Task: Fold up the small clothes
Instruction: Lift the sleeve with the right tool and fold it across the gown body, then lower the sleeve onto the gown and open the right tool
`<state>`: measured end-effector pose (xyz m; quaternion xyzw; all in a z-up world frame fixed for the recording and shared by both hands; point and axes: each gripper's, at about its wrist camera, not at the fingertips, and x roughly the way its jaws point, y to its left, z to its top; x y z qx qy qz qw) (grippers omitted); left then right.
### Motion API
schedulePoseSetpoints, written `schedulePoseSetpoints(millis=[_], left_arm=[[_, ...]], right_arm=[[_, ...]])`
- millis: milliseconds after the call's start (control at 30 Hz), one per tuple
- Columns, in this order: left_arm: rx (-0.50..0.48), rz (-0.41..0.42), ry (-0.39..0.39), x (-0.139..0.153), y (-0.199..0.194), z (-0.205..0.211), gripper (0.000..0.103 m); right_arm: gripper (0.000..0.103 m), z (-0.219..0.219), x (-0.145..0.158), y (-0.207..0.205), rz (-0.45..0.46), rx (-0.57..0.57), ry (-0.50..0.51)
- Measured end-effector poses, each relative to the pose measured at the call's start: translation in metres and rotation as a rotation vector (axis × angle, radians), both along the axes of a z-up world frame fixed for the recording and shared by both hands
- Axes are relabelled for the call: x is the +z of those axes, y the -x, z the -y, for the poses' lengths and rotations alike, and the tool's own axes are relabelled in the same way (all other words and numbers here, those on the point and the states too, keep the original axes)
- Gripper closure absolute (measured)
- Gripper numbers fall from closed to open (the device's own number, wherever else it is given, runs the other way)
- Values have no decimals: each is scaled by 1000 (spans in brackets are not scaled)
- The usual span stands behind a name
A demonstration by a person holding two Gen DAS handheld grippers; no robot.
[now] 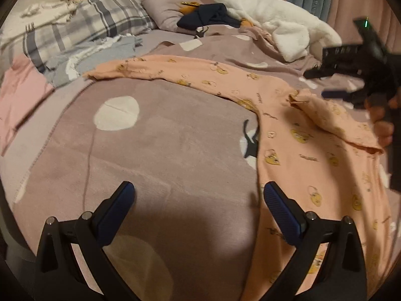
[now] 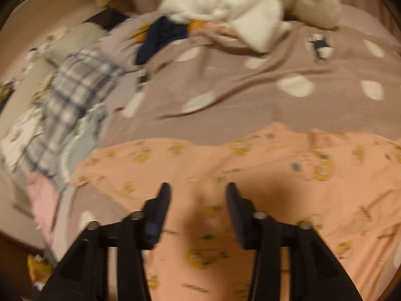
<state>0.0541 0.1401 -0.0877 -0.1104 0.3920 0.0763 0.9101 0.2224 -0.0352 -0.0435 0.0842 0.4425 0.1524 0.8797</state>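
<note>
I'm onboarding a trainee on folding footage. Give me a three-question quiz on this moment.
1. True or false: the left gripper is clamped on the pink garment.
2. Which lies on the blanket beyond the garment? A) a white fleece B) a red towel C) a green hat
3. Fill in: the right gripper hovers, jaws ____, over the garment.

Key: 1 false, it is open, one finger over the garment's edge; 2 A; 3 open.
</note>
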Motion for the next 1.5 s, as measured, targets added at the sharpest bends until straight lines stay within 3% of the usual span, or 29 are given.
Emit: schedulePoseSetpoints(millis=[100, 167, 267, 333, 367, 400, 433, 533, 733, 833, 867, 933, 967, 1033, 1100, 1267, 1433, 1500], left_arm=[[2, -34, 36, -5, -3, -6, 0], [18, -50, 31, -8, -5, -7, 0], [35, -62, 6, -7, -4, -6, 0], [23, -67, 0, -6, -2, -5, 0], [18, -63, 0, -5, -1, -5, 0], [16, -60, 1, -5, 0, -5, 0], [17, -61, 2, -5, 0, -6, 0], [22, -74, 3, -8, -3, -9, 0], [37, -78, 8, -8, -6, -11, 0], [39, -83, 2, -8, -7, -11, 0], [41, -85, 2, -8, -8, -11, 0], [45, -85, 4, -9, -8, -12, 0], [47, -83, 7, -8, -8, -13, 0], [53, -80, 5, -9, -8, -14, 0], [60, -78, -5, -9, -8, -14, 0], [69, -81, -18, -10, -10, -13, 0], [86, -58, 61, -8, -10, -17, 0], [95, -46, 87, -7, -12, -20, 0]], right_arm=[[37, 13, -19, -9, -91, -40, -2], [37, 14, -29, -7, -124, -13, 0], [37, -2, -31, 9, -6, 36, 150], [51, -17, -31, 16, 59, 71, 248], [81, -22, -33, 15, 67, 71, 286], [91, -26, -37, 11, 53, 52, 332], [92, -25, -39, 6, 5, 30, 357], [93, -22, -36, -3, -10, -3, 274], [92, -29, -9, -6, 24, 33, 80], [92, -47, -12, -12, 11, 60, 78], [89, -53, -18, -12, -19, 49, 121], [70, -63, -35, -12, -88, 56, 147], [55, -62, -41, -11, -126, 68, 83], [48, -60, -50, -10, -217, 145, -121], [48, -62, -53, -5, -286, 218, -228], [48, -52, -21, 27, -130, 210, -77], [48, 20, -1, 50, -27, 116, -49], [48, 63, -2, 55, -35, 48, -76]])
